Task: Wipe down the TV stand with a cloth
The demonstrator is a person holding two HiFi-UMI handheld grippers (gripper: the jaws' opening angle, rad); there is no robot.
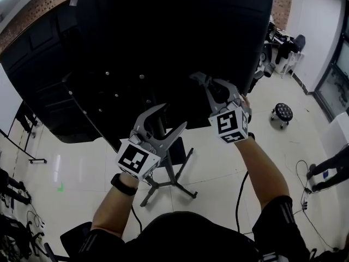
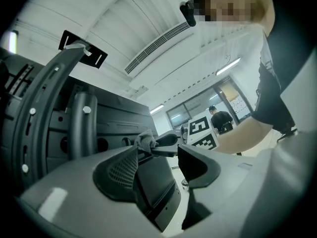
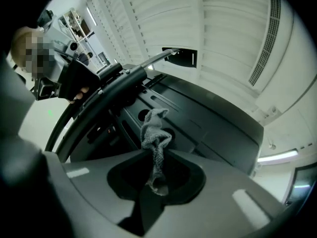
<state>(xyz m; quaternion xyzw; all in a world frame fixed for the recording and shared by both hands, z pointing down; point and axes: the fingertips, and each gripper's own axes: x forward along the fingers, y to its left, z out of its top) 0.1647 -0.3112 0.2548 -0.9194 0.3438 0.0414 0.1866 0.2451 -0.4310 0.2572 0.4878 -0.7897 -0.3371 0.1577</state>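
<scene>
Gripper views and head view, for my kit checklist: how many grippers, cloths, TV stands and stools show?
Grippers: 2 (left gripper, right gripper)
Cloth: 1
TV stand: 1
Stool: 1
Total: 5

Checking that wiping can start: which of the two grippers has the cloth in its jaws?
The right gripper: its jaws are shut on a grey cloth. The left gripper has its jaws apart with nothing between them.
</scene>
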